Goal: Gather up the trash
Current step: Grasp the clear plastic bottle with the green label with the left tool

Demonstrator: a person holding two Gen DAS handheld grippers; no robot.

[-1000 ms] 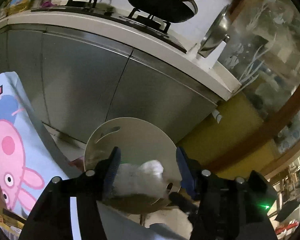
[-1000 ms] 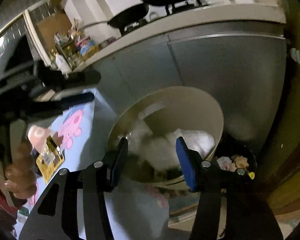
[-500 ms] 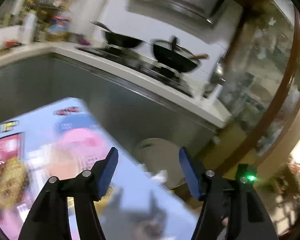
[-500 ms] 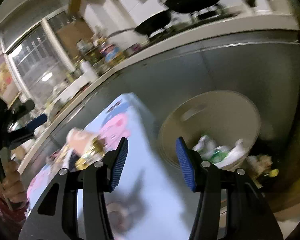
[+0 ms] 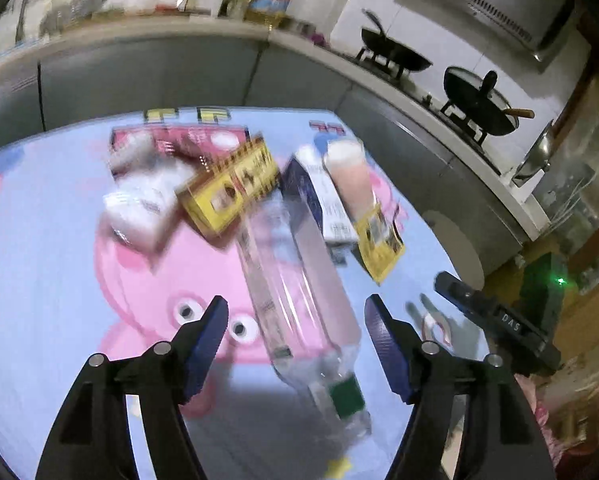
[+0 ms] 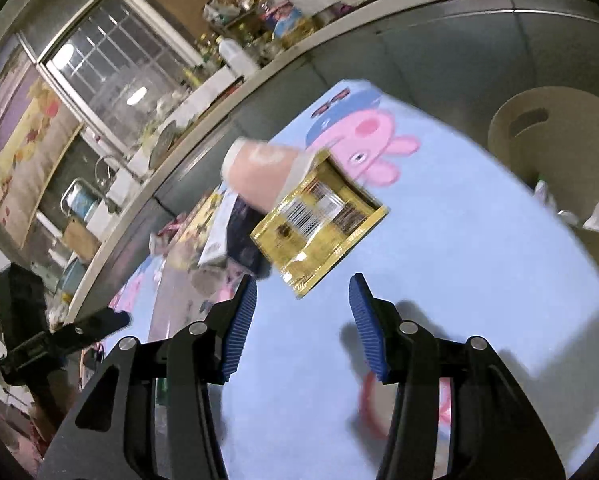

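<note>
Left gripper is hanging over the tabletop with its fingers opening; the clear bottle is lying between them in the left view, but the pads are not pressing on it, so it looks straddled, not held. Judgement: the widening is making room for the bottle's broad body.

Right gripper is hovering over bare cloth, fingers apart and empty, pointing toward the yellow packet. Judgement: it is lining up on that piece as its own pick.

The trash is clustered mid-tabletop. The bottle is lying on its side, transparent, green label near the cap end, which is closest to the left camera. Beyond it: a yellow box, a white carton with dark blue side, a pink cup tipped over and resting on the packet, and white crumpled packaging at the left. Much of this is motion-blurred.

The bin, round and beige, is standing off the tabletop's far edge against the cabinets, some scraps already showing inside. Judgement: several items are still waiting for collection.
</note>
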